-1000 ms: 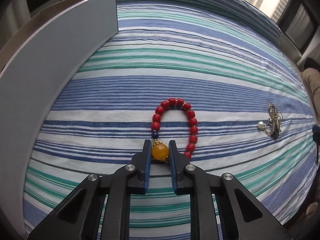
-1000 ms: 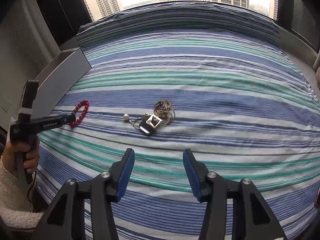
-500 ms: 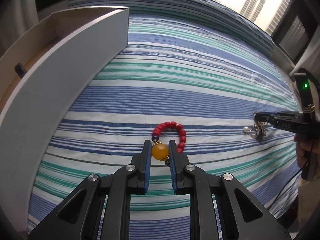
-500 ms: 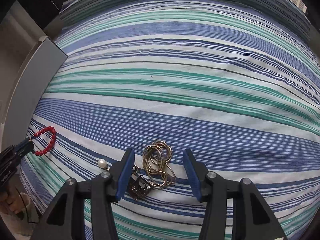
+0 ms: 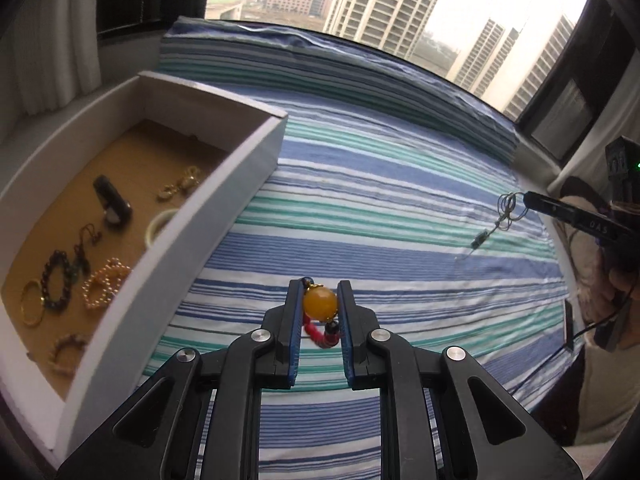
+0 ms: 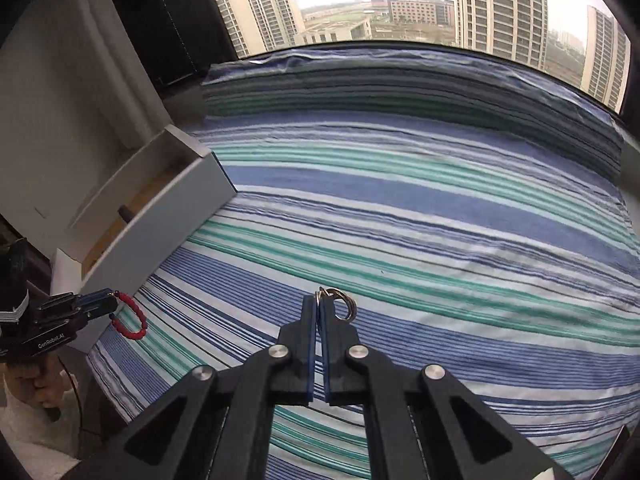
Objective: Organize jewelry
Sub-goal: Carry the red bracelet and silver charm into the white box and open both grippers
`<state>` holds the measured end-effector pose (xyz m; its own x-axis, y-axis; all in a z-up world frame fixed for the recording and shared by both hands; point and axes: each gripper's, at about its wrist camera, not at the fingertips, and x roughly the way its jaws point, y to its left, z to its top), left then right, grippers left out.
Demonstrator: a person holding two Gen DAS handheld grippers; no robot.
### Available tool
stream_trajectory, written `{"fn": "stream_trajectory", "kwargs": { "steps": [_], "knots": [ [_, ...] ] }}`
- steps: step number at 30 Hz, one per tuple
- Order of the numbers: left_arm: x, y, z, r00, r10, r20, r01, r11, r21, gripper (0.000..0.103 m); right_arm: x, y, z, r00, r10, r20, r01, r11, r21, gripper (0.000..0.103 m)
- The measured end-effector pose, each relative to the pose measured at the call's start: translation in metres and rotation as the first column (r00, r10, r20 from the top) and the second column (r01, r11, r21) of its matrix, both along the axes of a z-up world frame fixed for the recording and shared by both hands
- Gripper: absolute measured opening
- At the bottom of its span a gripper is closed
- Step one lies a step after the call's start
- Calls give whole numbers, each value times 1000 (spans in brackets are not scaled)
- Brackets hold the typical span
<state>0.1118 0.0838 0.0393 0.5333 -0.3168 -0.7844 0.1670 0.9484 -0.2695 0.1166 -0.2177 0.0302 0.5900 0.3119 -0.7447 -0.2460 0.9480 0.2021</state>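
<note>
1. Tall apartment towers fill the window behind a bed [image 5: 384,216] covered in a blue, teal and white striped sheet.
2. At the bed's left edge sits an open white box [image 5: 168,264] with a brown floor, holding several bracelets, rings and a dark clip.
3. Left gripper [image 5: 320,300] is lifted above the bed, jaws clamped on the amber bead of a red bead bracelet [image 5: 320,330], whose loop hangs below.
4. Right gripper [image 6: 319,312] is raised near the bed's right edge, jaws pressed together on a gold chain necklace [image 5: 505,208], its pendant dangling beneath.
</note>
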Motion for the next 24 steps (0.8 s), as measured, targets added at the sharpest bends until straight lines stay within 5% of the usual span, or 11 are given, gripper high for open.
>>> {"fn": "stream_trajectory", "kwargs": {
  "steps": [6, 11, 17, 24],
  "knots": [
    [10, 78, 67, 992, 114, 51, -115, 993, 33, 15, 19, 66, 83, 981, 139, 137, -147, 988, 53, 2],
    [28, 131, 81, 973, 218, 75, -226, 968, 108, 15, 52, 138, 125, 949, 249, 194, -269, 959, 86, 2],
    [59, 188, 48, 951, 309, 17, -309, 943, 122, 15, 93, 233, 120, 913, 373, 165, -392, 914, 102, 2],
    [96, 228, 1, 923, 384, -22, -375, 913, 160, 15, 147, 331, 75, 884, 454, 111, -458, 889, 12, 2]
  ]
}}
